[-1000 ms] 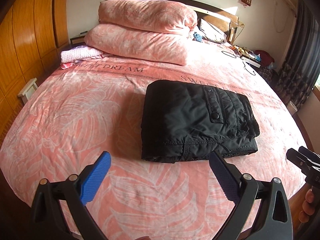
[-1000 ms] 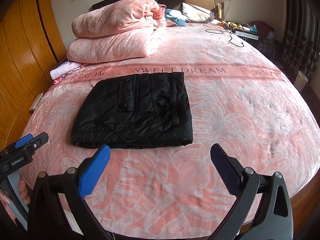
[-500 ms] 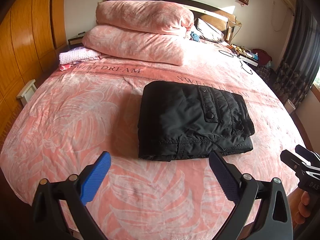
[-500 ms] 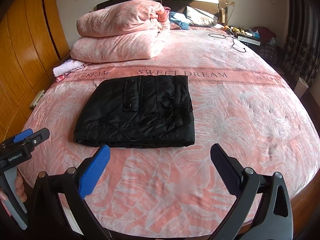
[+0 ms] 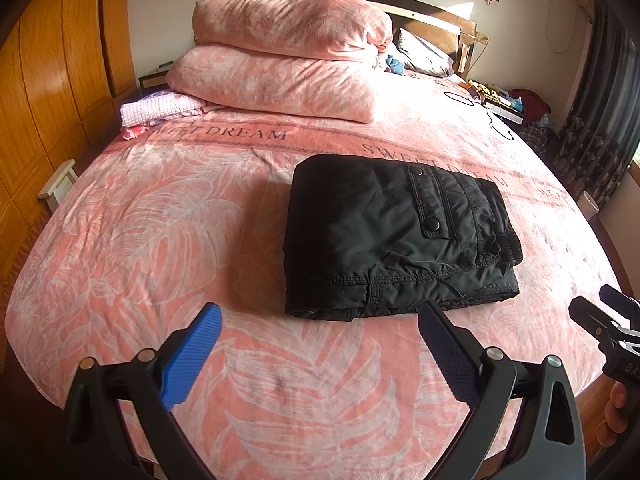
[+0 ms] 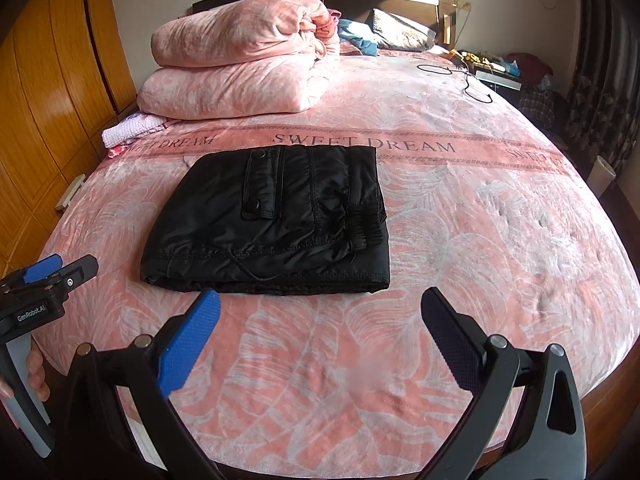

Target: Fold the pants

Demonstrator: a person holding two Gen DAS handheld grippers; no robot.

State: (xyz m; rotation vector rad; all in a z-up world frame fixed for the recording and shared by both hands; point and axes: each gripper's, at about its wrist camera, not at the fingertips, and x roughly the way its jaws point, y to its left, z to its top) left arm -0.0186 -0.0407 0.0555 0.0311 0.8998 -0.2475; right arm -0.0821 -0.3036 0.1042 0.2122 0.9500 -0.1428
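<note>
Both grippers hang off the near edge of the bed [image 5: 120,240], jaws spread wide and holding nothing, and the pants [image 5: 392,240] lie ahead of you on the bedspread, already a compact black rectangle. From your left gripper [image 5: 316,344] the bundle sits ahead and a little to the right; from your right gripper [image 6: 320,320] it sits ahead and a little to the left, so it lies roughly between your two hands. Its long axis runs across you, left to right, parallel to the near bed edge. The stacked layer edges face you along the near side; the elastic cuff or waistband end is at the right, the smooth folded end at the left.

Neither gripper looks clearly nearer; both are apart from the cloth, with bare bedspread between the jaws and the near hem. The fold looks finished to me, so any further move would be only a tidy-up or a step away, and you would have a straight, open reach for either.

Nothing stands in the way. Stacked pink quilts [image 6: 240,72] lie well beyond the pants toward the headboard [image 5: 424,12], a small pink knit [image 5: 160,108] is far to the left by the wardrobe [image 5: 48,80], and a black cable [image 6: 468,80] trails at the far right. All are well apart from the bundle.
</note>
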